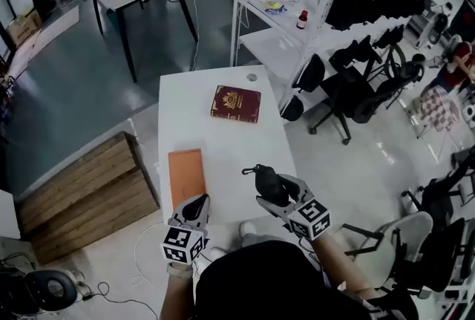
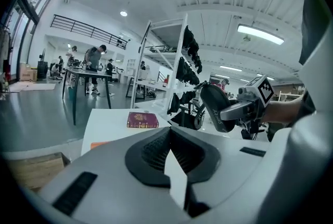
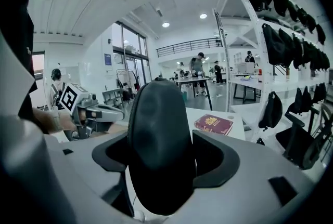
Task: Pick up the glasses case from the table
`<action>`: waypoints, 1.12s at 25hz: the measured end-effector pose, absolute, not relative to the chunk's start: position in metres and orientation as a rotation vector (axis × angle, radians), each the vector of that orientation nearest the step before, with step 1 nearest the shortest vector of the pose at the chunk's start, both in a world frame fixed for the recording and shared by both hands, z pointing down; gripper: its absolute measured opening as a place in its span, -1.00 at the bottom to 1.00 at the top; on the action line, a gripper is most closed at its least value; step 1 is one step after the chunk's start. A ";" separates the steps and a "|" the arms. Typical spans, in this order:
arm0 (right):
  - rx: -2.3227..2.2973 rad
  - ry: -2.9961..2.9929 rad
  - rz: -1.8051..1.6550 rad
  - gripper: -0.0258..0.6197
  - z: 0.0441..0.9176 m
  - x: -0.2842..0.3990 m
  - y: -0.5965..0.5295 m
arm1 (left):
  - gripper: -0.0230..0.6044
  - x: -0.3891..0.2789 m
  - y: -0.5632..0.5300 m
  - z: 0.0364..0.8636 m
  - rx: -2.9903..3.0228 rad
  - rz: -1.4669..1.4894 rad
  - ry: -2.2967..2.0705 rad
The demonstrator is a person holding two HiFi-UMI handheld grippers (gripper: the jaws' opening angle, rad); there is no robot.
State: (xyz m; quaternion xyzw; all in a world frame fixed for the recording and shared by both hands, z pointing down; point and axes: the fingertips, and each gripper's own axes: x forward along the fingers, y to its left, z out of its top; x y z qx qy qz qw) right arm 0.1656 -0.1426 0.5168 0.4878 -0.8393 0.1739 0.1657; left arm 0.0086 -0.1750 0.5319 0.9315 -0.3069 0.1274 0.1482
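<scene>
The black glasses case [image 1: 269,183] is up off the white table [image 1: 223,140], near its front edge, with my right gripper [image 1: 272,194] shut on it. In the right gripper view the glasses case [image 3: 158,150] stands upright between the jaws and fills the middle. In the left gripper view the glasses case [image 2: 216,108] hangs at the right, held by the right gripper [image 2: 244,108]. My left gripper [image 1: 197,209] is by the table's front left corner, jaws together and holding nothing; the left gripper [image 3: 96,113] also shows at the left of the right gripper view.
A dark red book [image 1: 236,103] lies at the table's far side and an orange pad [image 1: 186,176] near the left edge. A wooden platform [image 1: 82,192] is on the floor to the left, white shelving [image 1: 297,14] and office chairs [image 1: 349,88] to the right.
</scene>
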 end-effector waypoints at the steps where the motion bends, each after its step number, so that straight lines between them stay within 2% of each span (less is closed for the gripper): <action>1: 1.402 -2.387 0.494 0.20 0.515 0.167 -0.138 | -0.87 0.013 -0.175 0.531 2.689 0.366 -0.863; 14: 1.546 -2.437 0.526 0.20 0.504 0.188 -0.106 | -0.87 0.051 -0.165 0.517 2.786 0.356 -0.710; 28: 1.585 -2.405 0.546 0.19 0.513 0.197 -0.109 | -0.87 0.046 -0.161 0.522 2.778 0.371 -0.730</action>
